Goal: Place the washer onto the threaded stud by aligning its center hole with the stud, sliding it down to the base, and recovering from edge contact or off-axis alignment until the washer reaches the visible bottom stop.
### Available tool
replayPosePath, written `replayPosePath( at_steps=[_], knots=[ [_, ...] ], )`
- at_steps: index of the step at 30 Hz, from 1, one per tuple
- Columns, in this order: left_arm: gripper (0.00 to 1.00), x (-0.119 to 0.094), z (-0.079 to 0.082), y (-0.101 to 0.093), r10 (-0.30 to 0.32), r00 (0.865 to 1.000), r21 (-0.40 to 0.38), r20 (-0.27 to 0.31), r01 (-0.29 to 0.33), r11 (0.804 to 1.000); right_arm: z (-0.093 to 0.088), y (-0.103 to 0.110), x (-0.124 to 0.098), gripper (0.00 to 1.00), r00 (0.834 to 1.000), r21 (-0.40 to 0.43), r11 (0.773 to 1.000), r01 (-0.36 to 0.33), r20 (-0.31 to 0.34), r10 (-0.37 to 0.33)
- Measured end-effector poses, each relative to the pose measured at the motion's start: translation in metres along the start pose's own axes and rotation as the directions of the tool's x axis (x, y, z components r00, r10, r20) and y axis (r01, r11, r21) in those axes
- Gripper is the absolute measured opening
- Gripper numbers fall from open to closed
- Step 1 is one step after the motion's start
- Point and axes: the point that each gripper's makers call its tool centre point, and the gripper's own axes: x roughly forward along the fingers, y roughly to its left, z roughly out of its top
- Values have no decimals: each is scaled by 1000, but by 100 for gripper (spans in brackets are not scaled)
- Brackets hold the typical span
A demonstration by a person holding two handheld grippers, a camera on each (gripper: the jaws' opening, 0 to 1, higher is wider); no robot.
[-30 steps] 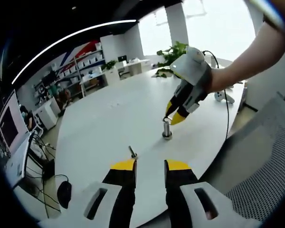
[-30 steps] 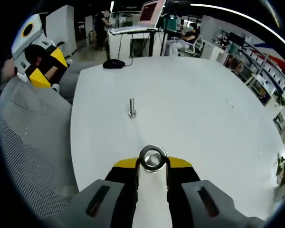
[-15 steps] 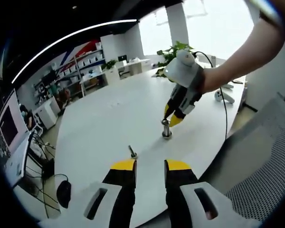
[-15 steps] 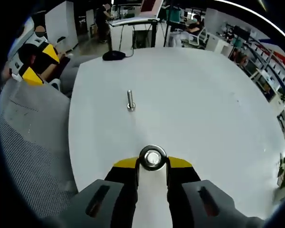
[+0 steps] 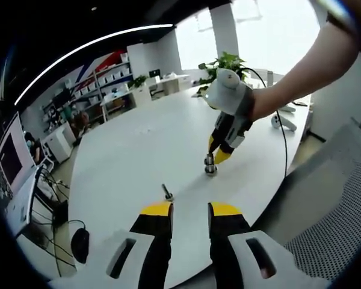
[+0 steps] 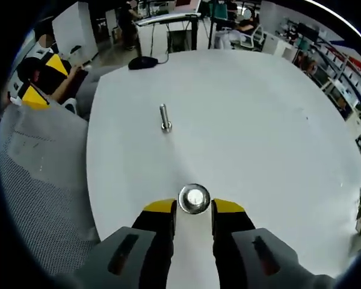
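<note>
Since the right claw [image 6: 192, 208] has lowered, its washer [image 6: 194, 198] (still pinched) rings the stud [image 5: 210, 164]; seating appears near.

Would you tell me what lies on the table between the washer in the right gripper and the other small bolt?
Nothing: in the right gripper view, bare white table separates the washer from the small bolt.

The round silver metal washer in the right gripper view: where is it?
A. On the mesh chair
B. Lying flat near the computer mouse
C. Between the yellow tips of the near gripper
C: the round silver metal washer sits between the yellow tips of the right gripper, over the white table.
</note>
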Motion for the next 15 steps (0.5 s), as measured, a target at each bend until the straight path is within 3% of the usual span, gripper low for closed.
replayPosePath(
  at_steps=[5,9,13,15],
  knots=[
    [21,0,0,1,5,1000,0,2,-5,1000,2,1,-9,28,1000,-11,1000,16,23,-16],
    [21,0,0,2,5,1000,-4,2,-5,1000,9,-1,-26,28,994,33,998,47,97,-50],
    [21,0,0,1,4,1000,-4,1,-4,1000,16,-4,-50,28,973,117,989,88,202,-110],
    [21,0,0,1,4,1000,-4,1,-4,1000,17,-1,-62,28,961,184,980,76,248,-121]
  ],
)
